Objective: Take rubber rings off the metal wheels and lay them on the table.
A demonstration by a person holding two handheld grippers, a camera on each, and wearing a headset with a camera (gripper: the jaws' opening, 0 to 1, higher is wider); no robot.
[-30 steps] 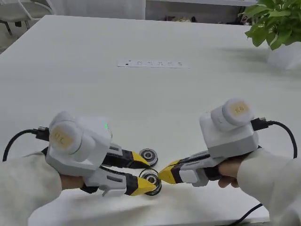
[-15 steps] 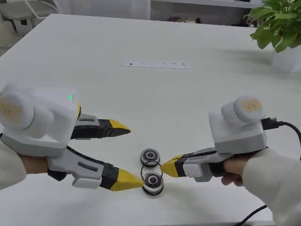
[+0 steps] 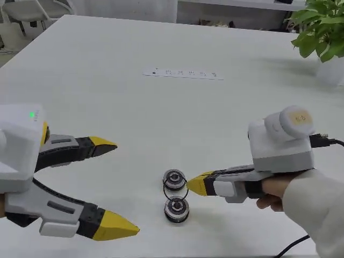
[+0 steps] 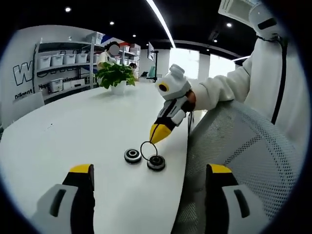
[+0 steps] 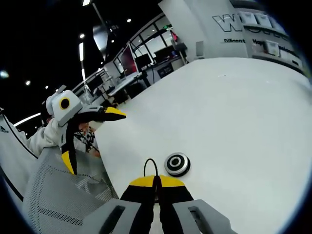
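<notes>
Open table (image 3: 134,113) stretches beyond the wheels (image 3: 174,180); their left side lies free, the right gripper (image 3: 190,185) crowds their right, power strip (image 3: 183,73) well back.

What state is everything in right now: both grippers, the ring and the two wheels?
Left gripper: open, holding nothing.
Right gripper: shut on the ring.
Ring: pinched upright, around neither wheel.
Far wheel: flat on the table.
Near wheel: flat on the table.
</notes>
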